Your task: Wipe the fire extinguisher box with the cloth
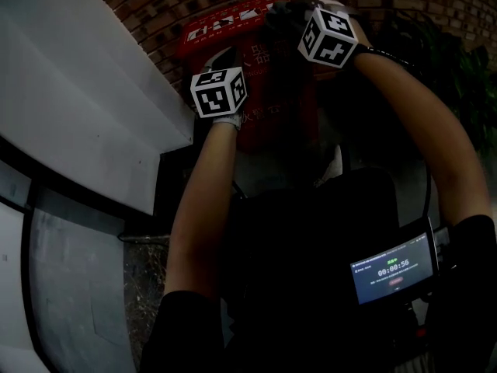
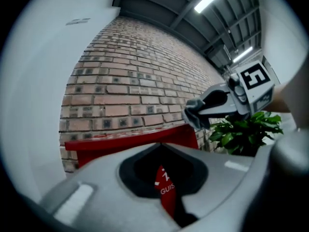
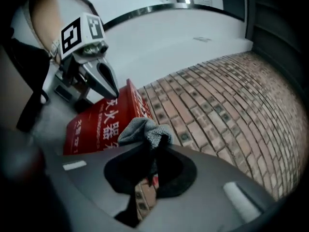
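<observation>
Two grippers raised | right gripper (image 3: 153,146): jaws clamped on bunched grey cloth (image 3: 141,128) | cloth at top edge of red fire extinguisher box (image 3: 96,127), contact unclear | left gripper (image 2: 166,185): jaws nearly together, empty, box lettering visible through slit | brick wall (image 3: 217,100) behind box | left gripper view alone shows green plant (image 2: 241,132) beside box
</observation>
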### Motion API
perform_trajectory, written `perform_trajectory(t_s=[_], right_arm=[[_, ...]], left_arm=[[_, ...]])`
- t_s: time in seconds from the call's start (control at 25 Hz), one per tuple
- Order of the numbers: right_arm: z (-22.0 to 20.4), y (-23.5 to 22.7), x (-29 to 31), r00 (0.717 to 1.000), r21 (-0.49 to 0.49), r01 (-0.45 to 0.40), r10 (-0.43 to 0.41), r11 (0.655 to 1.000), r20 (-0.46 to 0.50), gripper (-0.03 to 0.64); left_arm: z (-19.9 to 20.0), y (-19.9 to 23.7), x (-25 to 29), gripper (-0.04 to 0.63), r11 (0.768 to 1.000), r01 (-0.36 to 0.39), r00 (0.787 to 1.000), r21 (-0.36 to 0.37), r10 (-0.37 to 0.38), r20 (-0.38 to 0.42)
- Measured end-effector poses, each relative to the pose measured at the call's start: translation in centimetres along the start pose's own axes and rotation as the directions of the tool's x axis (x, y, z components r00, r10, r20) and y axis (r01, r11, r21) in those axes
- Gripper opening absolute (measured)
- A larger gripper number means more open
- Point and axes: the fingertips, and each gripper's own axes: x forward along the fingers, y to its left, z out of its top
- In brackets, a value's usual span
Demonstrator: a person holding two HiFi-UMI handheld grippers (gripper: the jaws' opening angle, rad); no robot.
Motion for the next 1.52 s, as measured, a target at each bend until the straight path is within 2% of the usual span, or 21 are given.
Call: perform_trajectory(t_s=[0.16,0.32,0.4,0.56,0.64,0.76,0.92,1.08,1.24,1.36,1.52], right_arm=[[3.0,3.6,-0.1,0.992,0.118,-0.031,0.016,0.993,0.123,0.032],[5.1,7.4,-0.4,0.964,0.279,-0.102,0.026,0.955,0.265,0.032],[5.5,9.6,-0.3,0.946,0.361,-0.155,0.034,0.920,0.322,0.032],[5.4,12.7,-0.6,0.906,0.523,-0.246,0.001,0.816,0.424,0.032],[4.7,14.1,-0.5,0.897,0.568,-0.264,-0.017,0.780,0.441,0.032],[3.9,16.1,0.2,0.889,0.597,-0.294,-0.016,0.747,0.458,0.031],[2.8,19.0,-0.2,0.876,0.656,-0.337,-0.030,0.676,0.481,0.031],[1.5,22.1,0.0,0.874,0.675,-0.338,-0.048,0.656,0.484,0.032],[0.3,24.3,0.8,0.872,0.689,-0.336,-0.064,0.642,0.485,0.032],[-1.2,25.3,1.6,0.873,0.725,-0.331,-0.095,0.604,0.478,0.032],[-2.7,27.9,2.9,0.884,0.755,-0.340,-0.084,0.560,0.460,0.032]], left_arm=[[-0.6,-0.2,-1.5,0.003,0.999,0.032,0.998,-0.025,-0.031,0.048],[-2.6,-0.8,-3.5,0.003,0.997,0.069,0.994,-0.025,-0.067,0.088],[-4.3,-0.7,-4.4,0.003,0.997,0.077,0.994,-0.030,-0.074,0.082],[-5.9,-0.6,-5.7,0.003,0.994,0.100,0.989,-0.040,-0.095,0.115],[-6.8,-0.6,-6.2,0.003,0.993,0.111,0.985,-0.041,-0.104,0.136],[-8.6,-0.4,-6.3,0.002,0.992,0.117,0.983,-0.055,-0.107,0.152],[-11.7,-1.2,-6.6,0.003,0.985,0.164,0.976,-0.060,-0.154,0.154],[-14.7,-2.3,-6.5,0.003,0.976,0.215,0.964,-0.046,-0.204,0.174],[-17.2,-3.0,-5.8,0.003,0.970,0.242,0.959,-0.031,-0.234,0.161],[-19.1,-3.2,-4.9,0.003,0.965,0.258,0.957,-0.043,-0.249,0.151],[-21.5,-3.0,-4.1,0.003,0.962,0.265,0.957,-0.069,-0.254,0.139]])
